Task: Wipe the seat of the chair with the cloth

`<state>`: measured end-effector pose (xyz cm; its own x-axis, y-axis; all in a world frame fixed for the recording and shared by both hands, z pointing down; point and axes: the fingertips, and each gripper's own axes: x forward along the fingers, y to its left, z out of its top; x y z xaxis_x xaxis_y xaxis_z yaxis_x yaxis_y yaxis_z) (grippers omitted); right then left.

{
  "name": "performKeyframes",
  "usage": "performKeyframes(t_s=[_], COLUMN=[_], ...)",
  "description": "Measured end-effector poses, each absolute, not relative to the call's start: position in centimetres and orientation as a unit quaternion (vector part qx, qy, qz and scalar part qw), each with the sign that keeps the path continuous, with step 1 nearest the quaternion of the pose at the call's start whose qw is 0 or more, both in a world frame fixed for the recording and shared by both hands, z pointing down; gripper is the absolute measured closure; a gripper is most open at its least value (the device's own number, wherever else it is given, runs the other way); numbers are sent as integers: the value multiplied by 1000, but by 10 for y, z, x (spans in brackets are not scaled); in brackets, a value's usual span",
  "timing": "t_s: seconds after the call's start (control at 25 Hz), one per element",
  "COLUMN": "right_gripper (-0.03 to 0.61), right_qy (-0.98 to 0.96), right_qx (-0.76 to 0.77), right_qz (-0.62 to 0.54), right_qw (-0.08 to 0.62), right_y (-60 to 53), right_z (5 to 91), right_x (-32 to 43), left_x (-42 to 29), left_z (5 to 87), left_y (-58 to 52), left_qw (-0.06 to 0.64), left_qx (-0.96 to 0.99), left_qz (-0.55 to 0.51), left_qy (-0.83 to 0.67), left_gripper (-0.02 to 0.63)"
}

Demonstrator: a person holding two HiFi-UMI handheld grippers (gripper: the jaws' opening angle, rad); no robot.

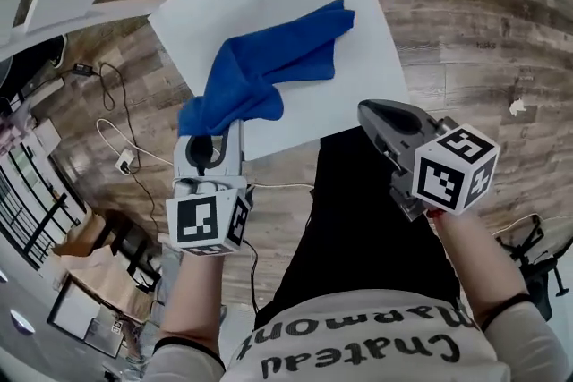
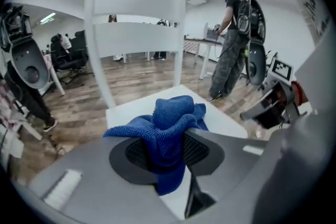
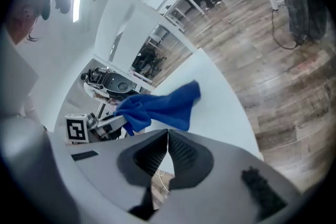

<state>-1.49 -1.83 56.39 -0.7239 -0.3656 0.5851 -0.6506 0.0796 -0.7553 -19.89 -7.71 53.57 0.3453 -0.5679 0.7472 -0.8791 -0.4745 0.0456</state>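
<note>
- Fingers (image 2: 202, 150) of the left gripper (image 2: 169, 157), left gripper view: clamped on a bunched fold of the blue cloth (image 2: 176, 113), with fabric squeezed between the dark ribbed pads and spilling out above and below them.
- Same view: rest of the cloth heaped on the white seat (image 2: 223, 119) of the chair. Slatted backrest (image 2: 136, 34) upright at the seat's far side. A person (image 2: 233, 50) standing on the wooden floor (image 2: 136, 81), well beyond the seat.
- Right gripper view: fingers (image 3: 184, 157) of the right gripper (image 3: 167, 150) pressed together, nothing between them. Held off the seat's near edge, apart from the cloth.
- Same view: cloth trailing over the seat, one end at the left gripper's hold and the other near the seat's middle.
- Head view: pinched end of the cloth at the seat's near left edge, the loose end reaching toward the seat's centre. Right gripper just off the seat's near right corner, clear of the fabric.
- Head view: a marker cube (image 1: 208, 224) behind each set of fingers, on the side away from the seat. Cables (image 1: 112, 116) on the floor to the left of the seat.
</note>
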Motion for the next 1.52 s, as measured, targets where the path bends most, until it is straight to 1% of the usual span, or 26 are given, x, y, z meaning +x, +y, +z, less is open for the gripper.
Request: performKeyframes(t_s=[0.08, 0.16, 0.28, 0.4, 0.56, 0.76, 0.88, 1.0, 1.08, 1.32, 1.52], right_gripper=[563, 563, 563, 563, 563, 563, 563, 563, 563, 563, 563], right_qy=[-740, -751, -753, -755, -751, -739, -737, -736, -732, -733, -724], right_qx=[326, 303, 283, 266, 264, 296, 307, 307, 307, 304, 320], right_qz=[574, 569, 572, 574, 574, 580, 580, 582, 584, 585, 588], right_qw=[131, 144, 160, 176, 191, 176, 162, 163, 169, 166, 167], right_y=[-22, -21, -16, -8, -4, -17, -22, -16, -8, 10, 21], right_z=[559, 558, 562, 566, 573, 579, 575, 574, 580, 584, 591], right_x=[-38, -58, -80, -91, -92, -82, -75, -62, -50, -17, 36], left_x=[-254, -294, -310, -300, -287, -280, -275, -268, -257, -209, -154], left_z=[550, 567, 593, 625, 639, 646, 648, 647, 647, 648, 648], left_y=[-64, -61, -73, -87, -101, -101, -104, -103, -102, -99, -99], left_qw=[220, 213, 217, 226, 274, 247, 253, 227, 214, 225, 219], left_qx=[747, 709, 699, 702, 694, 687, 682, 676, 678, 688, 696], left_qz=[393, 433, 454, 484, 501, 583, 611, 634, 637, 609, 606], left_qy=[-490, -515, -509, -471, -438, -356, -313, -299, -300, -324, -316], left_gripper=[485, 483, 483, 483, 485, 489, 491, 503, 505, 505, 505])
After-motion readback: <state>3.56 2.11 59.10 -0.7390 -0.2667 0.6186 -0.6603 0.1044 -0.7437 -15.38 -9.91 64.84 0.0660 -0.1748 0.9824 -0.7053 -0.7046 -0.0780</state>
